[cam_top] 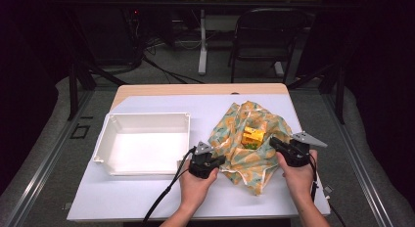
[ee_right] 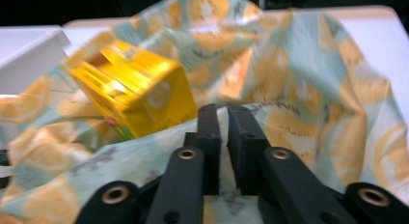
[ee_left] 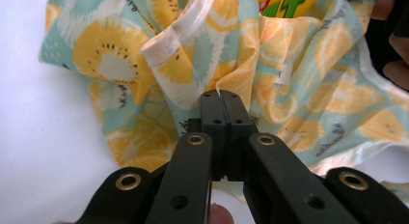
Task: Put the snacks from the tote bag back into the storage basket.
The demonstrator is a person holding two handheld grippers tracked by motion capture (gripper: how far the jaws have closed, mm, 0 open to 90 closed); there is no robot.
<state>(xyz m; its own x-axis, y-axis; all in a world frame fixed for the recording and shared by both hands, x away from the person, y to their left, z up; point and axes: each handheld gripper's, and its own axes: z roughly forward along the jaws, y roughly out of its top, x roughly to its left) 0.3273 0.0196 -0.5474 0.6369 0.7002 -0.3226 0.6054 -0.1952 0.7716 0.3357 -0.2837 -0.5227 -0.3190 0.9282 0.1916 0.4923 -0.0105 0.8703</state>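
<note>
Now | one cloth (cam_top: pixel 249 139) | one yellow box (cam_top: pixel 252 136) | two claws (cam_top: pixel 219 161) (cam_top: pixel 274 141) clenched on cloth

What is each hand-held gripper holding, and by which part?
Both pinch the fruit-print cloth: left hand-held gripper on a fold at its near edge, right hand-held gripper on its edge beside the yellow box.

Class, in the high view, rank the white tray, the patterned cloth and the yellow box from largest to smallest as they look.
1. White tray
2. Patterned cloth, nearly as big
3. Yellow box, clearly smallest
</note>
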